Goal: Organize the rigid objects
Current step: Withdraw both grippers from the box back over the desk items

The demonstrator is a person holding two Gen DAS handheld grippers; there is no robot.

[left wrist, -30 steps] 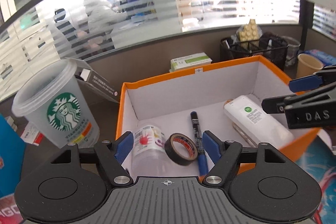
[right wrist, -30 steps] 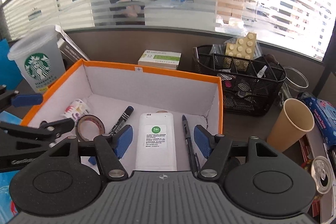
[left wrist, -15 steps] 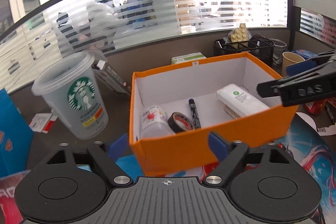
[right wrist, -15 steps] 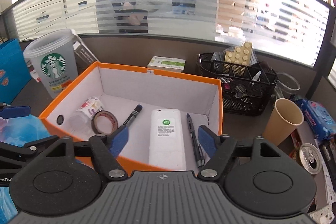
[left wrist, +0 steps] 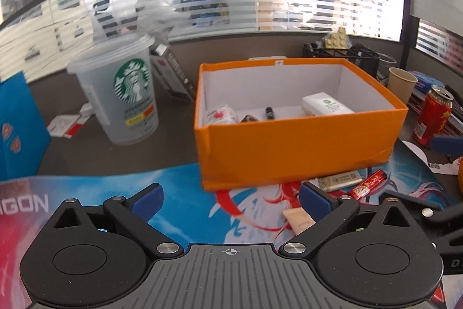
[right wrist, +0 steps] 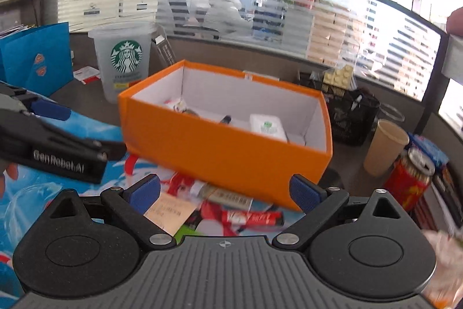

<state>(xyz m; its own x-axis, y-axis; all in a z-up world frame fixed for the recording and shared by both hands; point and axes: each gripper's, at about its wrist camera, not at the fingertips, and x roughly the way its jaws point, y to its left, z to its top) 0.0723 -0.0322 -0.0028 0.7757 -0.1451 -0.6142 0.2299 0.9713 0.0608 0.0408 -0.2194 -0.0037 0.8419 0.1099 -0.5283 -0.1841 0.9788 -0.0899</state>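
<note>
An orange box [left wrist: 289, 152] [right wrist: 225, 152] stands on the printed mat. Inside lie a white device [left wrist: 325, 104] [right wrist: 267, 126], a black marker [left wrist: 269, 113] [right wrist: 225, 119], a tape roll [left wrist: 249, 118] and a small jar [left wrist: 220, 115] [right wrist: 176, 104]. My left gripper [left wrist: 230, 200] hovers low over the mat in front of the box, jaws opening, nothing between them. My right gripper [right wrist: 224, 193] is off the box's near right corner, jaws also opening and empty. Loose on the mat below lie a red packet [left wrist: 369, 187] [right wrist: 251, 217], a sachet [left wrist: 338, 181] and a beige card [left wrist: 299, 219] [right wrist: 170, 212].
A clear Starbucks cup [left wrist: 121, 89] and a blue bag [left wrist: 20, 129] stand left of the box. To its right are a paper cup [left wrist: 400, 84], a red can [left wrist: 432, 115] and a black mesh basket [left wrist: 341, 54]. A glass partition closes the back.
Both grippers have drawn back from above the box to low in front of it, and their jaws have spread wider. The box's contents lie as before.
</note>
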